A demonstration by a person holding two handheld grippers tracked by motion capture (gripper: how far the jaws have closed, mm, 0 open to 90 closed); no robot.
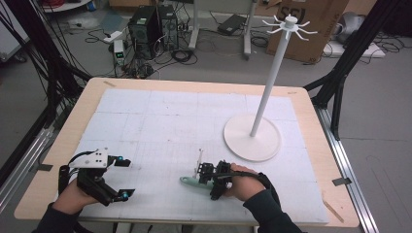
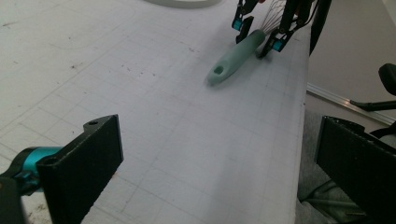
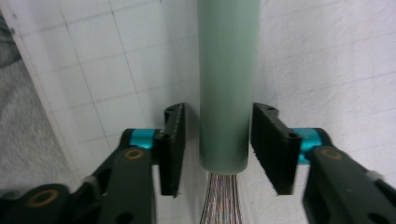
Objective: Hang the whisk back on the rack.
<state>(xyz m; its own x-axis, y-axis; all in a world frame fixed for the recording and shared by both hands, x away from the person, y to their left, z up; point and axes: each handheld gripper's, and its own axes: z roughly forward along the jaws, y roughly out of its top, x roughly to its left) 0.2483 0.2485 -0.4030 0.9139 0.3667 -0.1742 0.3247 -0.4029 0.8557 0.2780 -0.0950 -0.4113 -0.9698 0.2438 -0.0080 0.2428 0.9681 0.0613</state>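
From above, the cardboard box (image 1: 311,26) at the back bears letters that cannot be made out. The right gripper (image 1: 206,174) lies low over the whisk (image 1: 194,182) on the white mat (image 1: 160,121). The left gripper (image 2: 210,158) rests with jaws wide apart. In the right gripper view, the jaws flank the green handle (image 3: 224,93) with narrow gaps, pads not pressing.

Cardboard box (image 1: 311,24): partial dark lettering, not legible.
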